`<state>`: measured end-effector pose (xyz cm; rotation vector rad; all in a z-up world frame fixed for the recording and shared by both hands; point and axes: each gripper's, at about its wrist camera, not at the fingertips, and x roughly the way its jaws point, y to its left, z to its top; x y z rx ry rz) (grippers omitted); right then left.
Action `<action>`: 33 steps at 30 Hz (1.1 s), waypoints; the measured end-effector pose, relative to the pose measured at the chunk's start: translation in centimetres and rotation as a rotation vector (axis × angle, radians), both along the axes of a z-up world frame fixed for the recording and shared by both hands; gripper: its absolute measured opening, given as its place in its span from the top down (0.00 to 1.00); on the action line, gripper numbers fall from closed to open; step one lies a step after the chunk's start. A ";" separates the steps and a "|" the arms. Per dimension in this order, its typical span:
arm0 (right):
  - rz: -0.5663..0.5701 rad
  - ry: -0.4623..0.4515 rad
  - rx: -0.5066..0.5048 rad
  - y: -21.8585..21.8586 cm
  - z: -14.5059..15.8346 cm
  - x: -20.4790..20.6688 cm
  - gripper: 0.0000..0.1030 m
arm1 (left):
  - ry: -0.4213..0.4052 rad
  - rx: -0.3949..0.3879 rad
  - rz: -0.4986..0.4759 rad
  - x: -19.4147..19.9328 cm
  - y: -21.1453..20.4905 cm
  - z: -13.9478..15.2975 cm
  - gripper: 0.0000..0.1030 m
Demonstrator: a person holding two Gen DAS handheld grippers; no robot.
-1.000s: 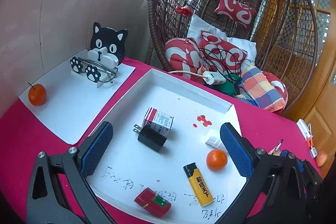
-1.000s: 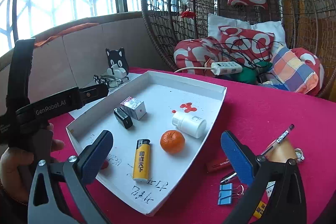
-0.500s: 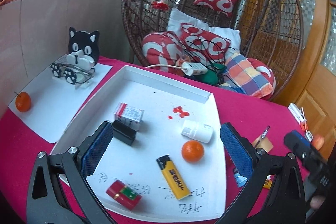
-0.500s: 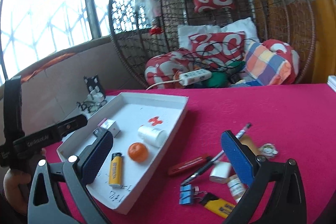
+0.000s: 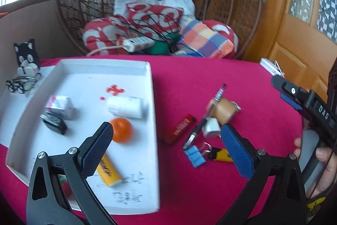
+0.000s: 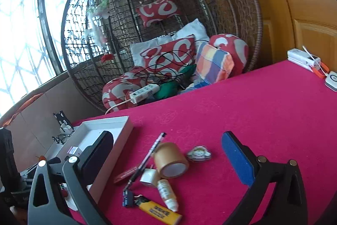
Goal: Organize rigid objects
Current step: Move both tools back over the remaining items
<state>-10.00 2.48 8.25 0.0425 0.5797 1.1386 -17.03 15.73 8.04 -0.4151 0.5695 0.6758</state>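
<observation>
While nothing is gripped by either tool, the left gripper is held spread above the white tray's right edge, and the right gripper is held equally wide over a loose pile on the red cloth. Tape roll, pen, white plug, dropper bottle and yellow lighter are clustered there; an orange is seen inside the tray.

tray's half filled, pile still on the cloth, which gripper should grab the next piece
Right, probably. The right gripper is open directly over the loose pile: tape roll, dropper bottle, yellow lighter. The left gripper, also open, straddles the tray edge.
</observation>
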 end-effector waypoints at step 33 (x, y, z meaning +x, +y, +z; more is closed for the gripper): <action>-0.141 0.198 0.023 -5.4 -3.9 7.6 0.00 | 0.249 -0.090 -0.350 12.7 4.1 -3.4 0.31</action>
